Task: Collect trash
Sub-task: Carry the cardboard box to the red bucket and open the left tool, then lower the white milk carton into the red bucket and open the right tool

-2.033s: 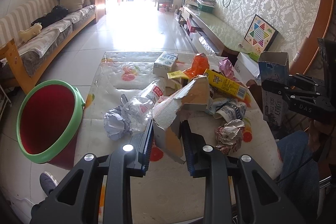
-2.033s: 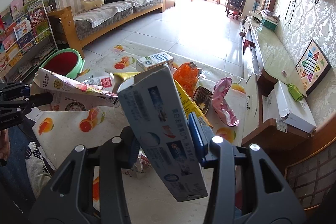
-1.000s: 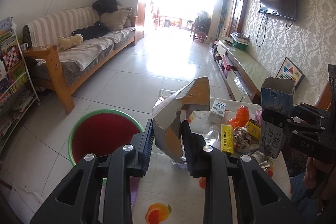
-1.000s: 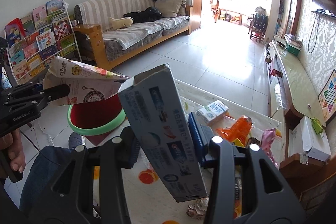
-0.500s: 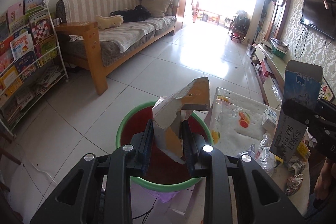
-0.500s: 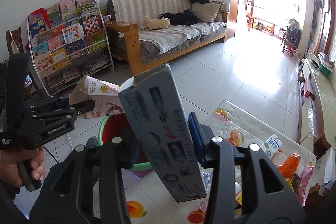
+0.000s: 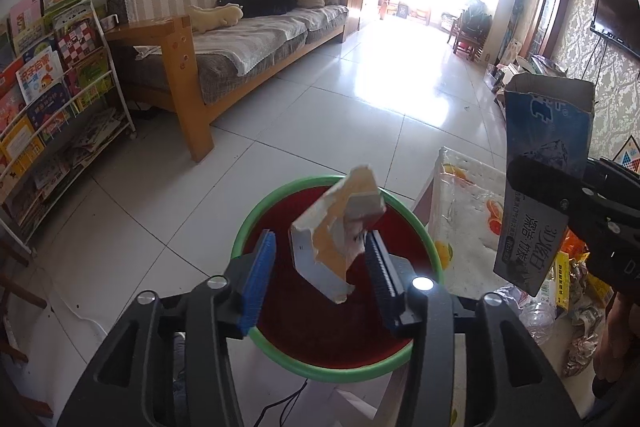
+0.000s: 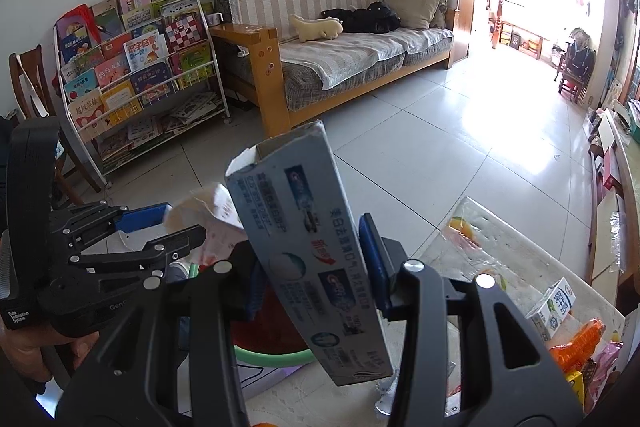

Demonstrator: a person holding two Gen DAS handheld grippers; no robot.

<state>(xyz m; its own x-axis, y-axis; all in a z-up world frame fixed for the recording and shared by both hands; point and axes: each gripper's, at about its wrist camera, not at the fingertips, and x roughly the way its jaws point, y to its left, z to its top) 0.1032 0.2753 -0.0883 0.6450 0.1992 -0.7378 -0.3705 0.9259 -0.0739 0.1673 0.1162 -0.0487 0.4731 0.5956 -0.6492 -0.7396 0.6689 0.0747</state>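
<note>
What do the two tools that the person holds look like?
Both are black plastic. The left tool has two angular fingers with ribbed blue pads and round silver bolts, and small white lettering on its body. The right tool has the same black fingers, blue pads and silver bolts.

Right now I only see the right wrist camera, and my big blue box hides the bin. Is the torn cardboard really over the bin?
Observer: Yes. In the left wrist view the torn cardboard sits between the left gripper's opening jaws, right above the red bin's mouth.
Operator: Is my blue box over it too?
Observer: Probably not. There the blue box, clamped in the right gripper, shows beside the bin's rim, over the table edge.
</note>
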